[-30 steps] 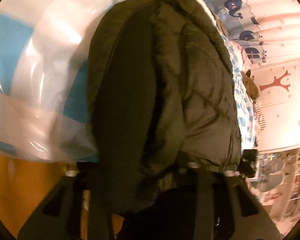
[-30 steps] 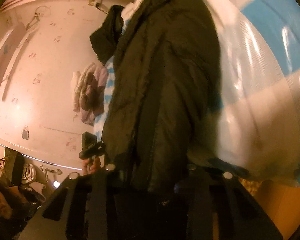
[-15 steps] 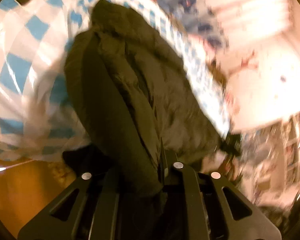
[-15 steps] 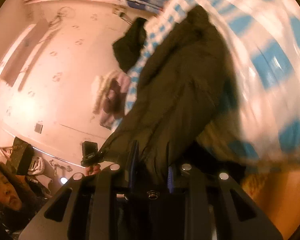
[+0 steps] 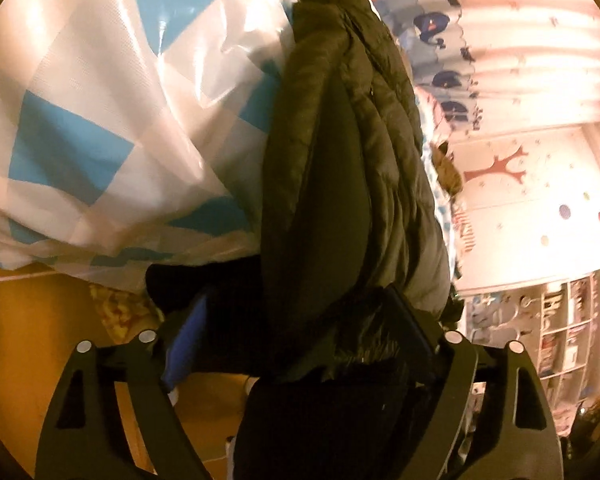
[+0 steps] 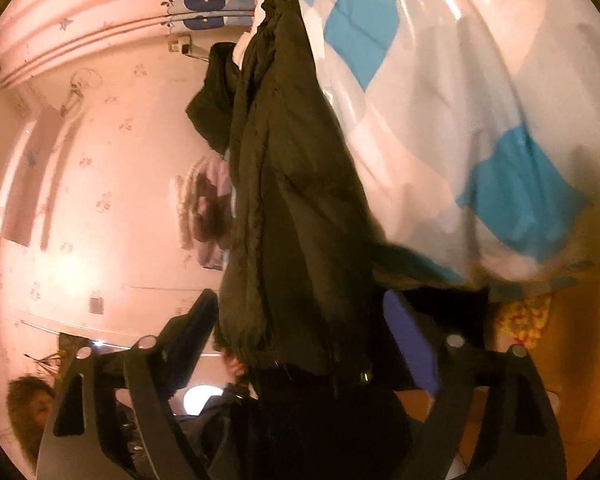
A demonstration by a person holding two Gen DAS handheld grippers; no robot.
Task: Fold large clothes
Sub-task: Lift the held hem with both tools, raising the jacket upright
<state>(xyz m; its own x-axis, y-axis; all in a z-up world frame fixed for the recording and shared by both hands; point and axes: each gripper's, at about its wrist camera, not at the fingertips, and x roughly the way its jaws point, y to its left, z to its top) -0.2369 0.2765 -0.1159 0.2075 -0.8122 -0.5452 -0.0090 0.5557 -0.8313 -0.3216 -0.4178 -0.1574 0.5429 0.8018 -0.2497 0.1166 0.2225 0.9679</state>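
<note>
My left gripper [image 5: 300, 344] has just been opening; its fingers [image 5: 188, 344] now stand wide apart, with the near end of the dark jacket [image 5: 340, 168] lying loose between them, neither pad pressing on it. The jacket lies folded lengthwise on the bed, on the blue-and-white checked cover [image 5: 100, 120]. Its long axis runs straight away from me, the hem end at my fingers and the far end pointing toward the whale-print curtain [image 5: 440, 28]. To its right a wall [image 5: 540, 200] with a red tree sticker shows.

My right gripper [image 6: 300, 344] has likewise just been opening, and its fingers [image 6: 412, 344] are spread with the jacket's [image 6: 292, 200] hem between them, ungripped. Here the jacket again stretches away from me. A pink wall [image 6: 100, 200] is on its left, another dark garment [image 6: 216, 100] sits beside its far end, and the checked cover [image 6: 480, 120] is on its right.
</note>
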